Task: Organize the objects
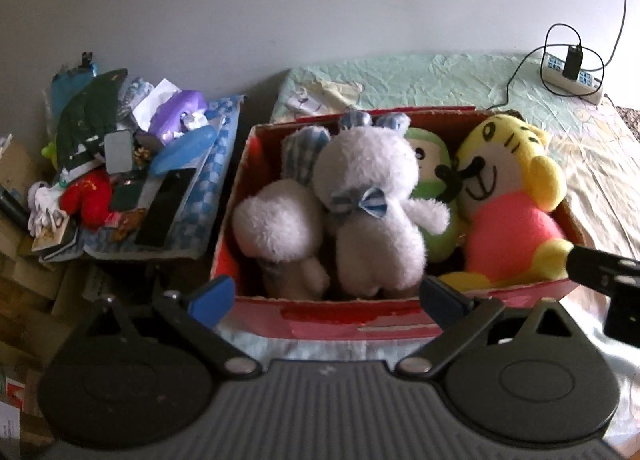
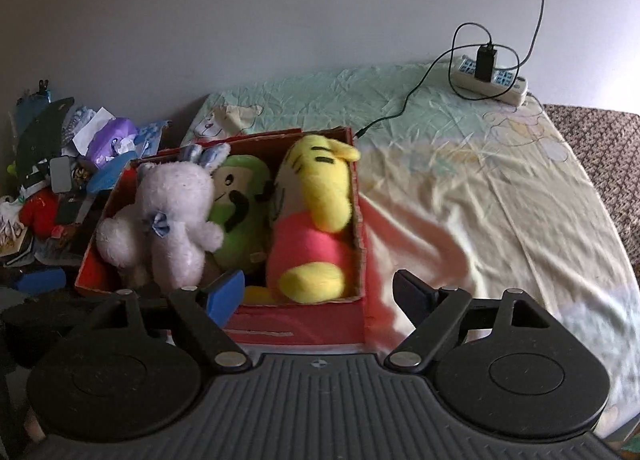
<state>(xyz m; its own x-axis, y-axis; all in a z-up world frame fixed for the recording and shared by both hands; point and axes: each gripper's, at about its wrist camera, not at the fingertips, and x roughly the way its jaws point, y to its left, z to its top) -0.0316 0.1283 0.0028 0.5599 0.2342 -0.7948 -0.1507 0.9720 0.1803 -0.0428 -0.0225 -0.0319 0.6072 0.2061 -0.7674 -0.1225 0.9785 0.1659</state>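
Observation:
A red cardboard box (image 1: 360, 316) (image 2: 304, 320) stands on the bed and holds several plush toys. They are a white one (image 1: 276, 220), a pale rabbit with a blue bow (image 1: 372, 200) (image 2: 176, 204), a green one (image 1: 432, 196) (image 2: 240, 204) and a yellow tiger in a pink shirt (image 1: 512, 200) (image 2: 312, 220). My left gripper (image 1: 328, 298) hangs open just before the box's near wall and holds nothing. My right gripper (image 2: 320, 294) is open wide over the box's near right corner, with no pad pressing on anything. Part of the right gripper (image 1: 604, 272) shows at the right edge.
A heap of clutter (image 1: 132, 164) (image 2: 60, 180) lies left of the box. A white power strip with a black charger (image 1: 572, 72) (image 2: 488, 76) and its cable sit at the far right by the wall. The crumpled sheet (image 2: 480, 200) spreads right of the box.

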